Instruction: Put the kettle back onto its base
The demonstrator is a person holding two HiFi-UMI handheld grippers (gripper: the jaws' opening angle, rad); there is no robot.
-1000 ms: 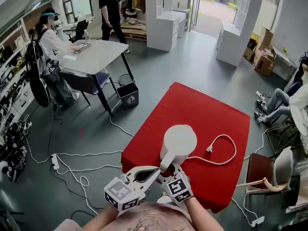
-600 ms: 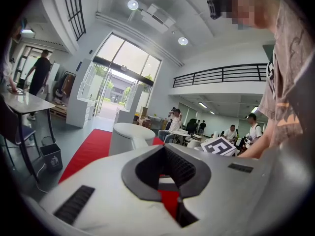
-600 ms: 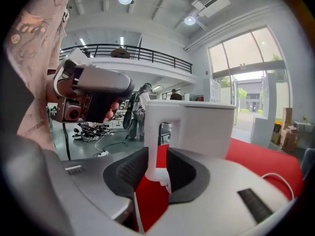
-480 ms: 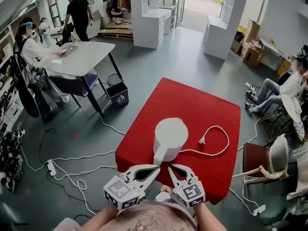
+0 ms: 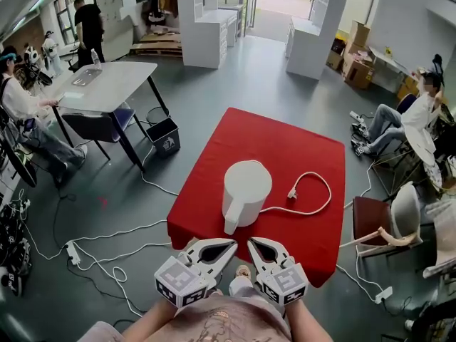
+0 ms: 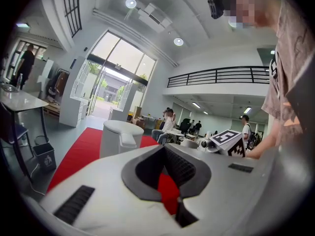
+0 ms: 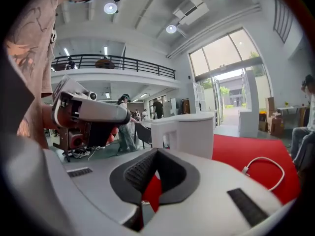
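Observation:
A white kettle (image 5: 247,188) stands on the red table (image 5: 313,162), its handle (image 5: 231,221) turned toward me; whatever is under it is hidden. A white cord (image 5: 313,209) runs out from beneath it and loops to a loose plug (image 5: 292,193). My left gripper (image 5: 226,245) and right gripper (image 5: 254,245) hover side by side at the table's near edge, short of the kettle, both shut and empty. In the left gripper view the kettle (image 6: 120,136) sits ahead of the shut left gripper (image 6: 165,149). In the right gripper view the kettle (image 7: 192,132) is beyond the shut right gripper (image 7: 156,151).
Cables and a power strip (image 5: 71,251) lie on the floor to the left. A chair (image 5: 385,226) stands by the table's right side, with seated people beyond it. A grey table (image 5: 107,84) and a bin (image 5: 164,135) are at the left.
The right gripper has left the kettle's handle, drawn back toward me and shut. The left gripper has also drawn back a little. The kettle stays on the table.

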